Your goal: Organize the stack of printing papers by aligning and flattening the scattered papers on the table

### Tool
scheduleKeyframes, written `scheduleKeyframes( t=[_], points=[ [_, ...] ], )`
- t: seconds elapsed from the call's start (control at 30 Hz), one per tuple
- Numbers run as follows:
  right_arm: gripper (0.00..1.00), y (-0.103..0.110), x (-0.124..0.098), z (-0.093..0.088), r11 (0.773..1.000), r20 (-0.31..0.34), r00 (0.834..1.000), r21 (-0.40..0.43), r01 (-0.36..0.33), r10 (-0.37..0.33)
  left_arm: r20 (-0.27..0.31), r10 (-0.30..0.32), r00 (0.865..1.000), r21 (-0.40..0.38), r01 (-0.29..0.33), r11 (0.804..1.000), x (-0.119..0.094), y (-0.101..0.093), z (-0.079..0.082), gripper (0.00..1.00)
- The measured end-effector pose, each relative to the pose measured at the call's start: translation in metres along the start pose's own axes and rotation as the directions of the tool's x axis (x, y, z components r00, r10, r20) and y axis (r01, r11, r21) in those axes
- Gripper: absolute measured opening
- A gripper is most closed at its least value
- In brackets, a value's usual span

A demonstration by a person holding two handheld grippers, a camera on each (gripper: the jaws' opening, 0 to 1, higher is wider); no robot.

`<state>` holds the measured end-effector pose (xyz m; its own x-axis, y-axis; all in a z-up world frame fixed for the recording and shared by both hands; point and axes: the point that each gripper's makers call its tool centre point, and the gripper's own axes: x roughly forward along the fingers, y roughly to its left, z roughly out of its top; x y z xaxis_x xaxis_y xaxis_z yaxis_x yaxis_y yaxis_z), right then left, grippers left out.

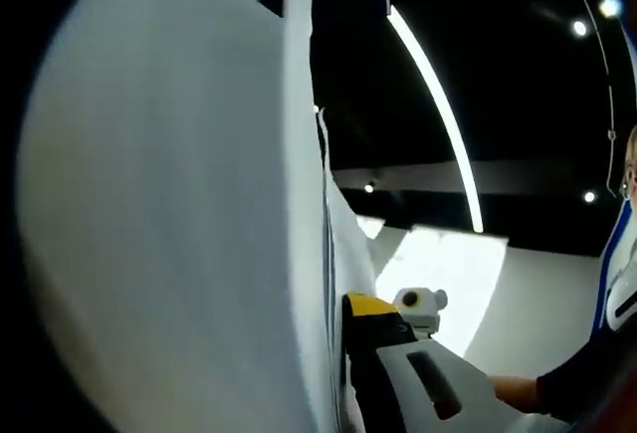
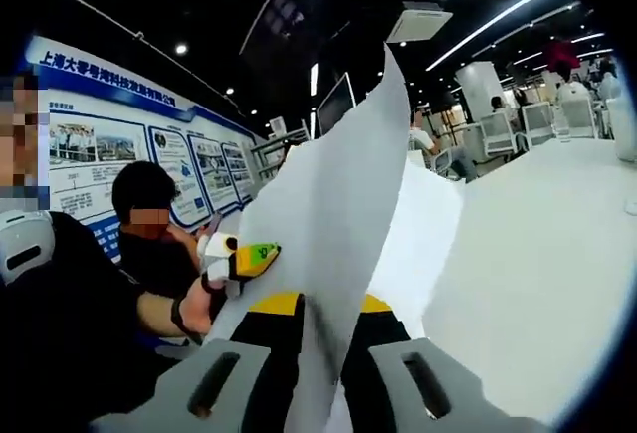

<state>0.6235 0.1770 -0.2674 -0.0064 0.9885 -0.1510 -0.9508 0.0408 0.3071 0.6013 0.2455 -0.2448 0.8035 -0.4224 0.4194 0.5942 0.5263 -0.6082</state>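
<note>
You are holding the stack of papers (image 2: 333,214) up off the white table (image 2: 537,284), standing it on edge between both grippers. In the right gripper view, the right gripper (image 2: 317,348) is clamping the sheets: the paper is running down between its two jaws, which are closed in against it. The left gripper (image 2: 239,259) is showing at the stack's left edge, its yellow tip touching the paper. In the left gripper view, the papers (image 1: 169,214) are pressing close against the lens, edge-on down the middle; the jaws of that view's own gripper are hidden behind the sheets, so you cannot tell whether they are gripping or merely resting. The right gripper (image 1: 383,328) is showing low beside the paper edge. Judgement: the gathering looks done, since no loose sheets are lying on the visible table. The top edges are fanning unevenly, so squaring the stack, laying it down and flattening it are left to do.
</note>
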Motion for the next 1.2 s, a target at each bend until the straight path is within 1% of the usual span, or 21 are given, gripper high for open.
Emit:
scheduleKeyframes(
  t=[0.03,0.1,0.17,0.23,0.27,0.37,0.5,0.53,0.57,0.6,0.63,0.7,0.73,0.8,0.93,0.97,1.0,1.03,1.07,1.13,1.2],
  points=[
    [0.24,-0.007,-0.002,0.001,0.998,0.016,0.998,-0.007,0.056,-0.055,0.005,0.003,1.000,0.000,-0.003,1.000,0.000,0.000,0.001,0.06],
    [0.31,-0.010,-0.006,0.002,0.996,0.038,0.996,-0.026,0.080,-0.079,0.009,0.007,1.000,-0.002,-0.007,1.000,-0.001,0.000,0.001,0.06],
    [0.32,-0.009,-0.011,0.003,0.996,0.055,0.995,-0.016,0.082,-0.081,0.006,0.009,1.000,-0.002,-0.009,1.000,0.000,-0.001,0.001,0.06],
    [0.34,-0.008,-0.016,0.003,0.996,0.074,0.993,0.008,0.090,-0.090,0.001,0.009,1.000,-0.002,-0.009,1.000,0.001,-0.002,0.000,0.06],
    [0.35,-0.004,-0.021,0.002,0.995,0.092,0.991,0.034,0.098,-0.101,-0.004,0.010,1.000,0.001,-0.010,1.000,0.003,-0.003,-0.001,0.06],
    [0.35,-0.010,-0.032,0.002,0.991,0.118,0.985,0.066,0.120,-0.128,-0.011,0.015,1.000,0.009,-0.015,1.000,0.005,-0.005,-0.003,0.06],
    [0.37,-0.021,-0.047,0.001,0.979,0.151,0.972,0.123,0.160,-0.178,0.003,0.025,1.000,-0.068,-0.024,0.997,0.005,-0.001,0.001,0.06],
    [0.39,-0.022,-0.049,0.002,0.977,0.158,0.970,0.134,0.166,-0.186,0.008,0.027,1.000,-0.075,-0.026,0.997,0.005,-0.001,0.002,0.06],
    [0.42,-0.022,-0.054,0.004,0.974,0.181,0.965,0.157,0.164,-0.192,0.014,0.029,0.999,-0.080,-0.028,0.996,0.005,-0.002,0.003,0.06],
    [0.50,-0.021,-0.055,0.007,0.972,0.209,0.960,0.180,0.150,-0.187,0.018,0.031,0.999,-0.081,-0.029,0.996,0.005,-0.002,0.003,0.06],
    [0.57,-0.020,-0.060,0.012,0.967,0.246,0.950,0.213,0.140,-0.191,0.023,0.032,0.999,-0.071,-0.031,0.997,0.007,-0.005,0.004,0.06],
    [0.71,-0.023,-0.067,0.020,0.958,0.295,0.932,0.251,0.135,-0.209,0.018,0.030,0.999,-0.053,-0.029,0.998,0.010,-0.009,0.004,0.06],
    [0.73,-0.023,-0.072,0.024,0.957,0.319,0.923,0.260,0.132,-0.214,0.021,0.029,0.999,-0.049,-0.028,0.998,0.011,-0.011,0.006,0.06],
    [0.72,-0.021,-0.079,0.027,0.954,0.333,0.918,0.272,0.124,-0.215,0.045,0.016,0.999,-0.067,-0.013,0.998,0.015,-0.017,0.012,0.06],
    [0.74,-0.018,-0.093,0.027,0.944,0.355,0.901,0.294,0.147,-0.251,0.077,-0.022,0.997,-0.026,0.024,0.999,0.026,-0.036,0.027,0.06],
    [0.75,-0.018,-0.097,0.026,0.940,0.362,0.893,0.305,0.155,-0.265,0.086,-0.030,0.996,-0.016,0.031,0.999,0.029,-0.040,0.031,0.06],
    [0.80,-0.017,-0.101,0.027,0.933,0.386,0.878,0.325,0.157,-0.282,0.094,-0.038,0.995,-0.008,0.039,0.999,0.032,-0.045,0.035,0.06],
    [0.84,-0.016,-0.105,0.028,0.928,0.403,0.868,0.340,0.152,-0.290,0.097,-0.043,0.994,-0.005,0.043,0.999,0.034,-0.047,0.036,0.06],
    [0.87,-0.015,-0.108,0.029,0.923,0.420,0.858,0.355,0.147,-0.297,0.111,-0.058,0.992,0.003,0.058,0.998,0.040,-0.055,0.042,0.06],
    [0.88,-0.013,-0.114,0.031,0.916,0.450,0.838,0.378,0.134,-0.308,0.125,-0.071,0.990,0.009,0.070,0.997,0.045,-0.060,0.047,0.06],
    [0.89,-0.007,-0.122,0.033,0.909,0.489,0.814,0.404,0.106,-0.312,0.148,-0.095,0.984,0.017,0.093,0.996,0.054,-0.067,0.057,0.06]
  ],
)
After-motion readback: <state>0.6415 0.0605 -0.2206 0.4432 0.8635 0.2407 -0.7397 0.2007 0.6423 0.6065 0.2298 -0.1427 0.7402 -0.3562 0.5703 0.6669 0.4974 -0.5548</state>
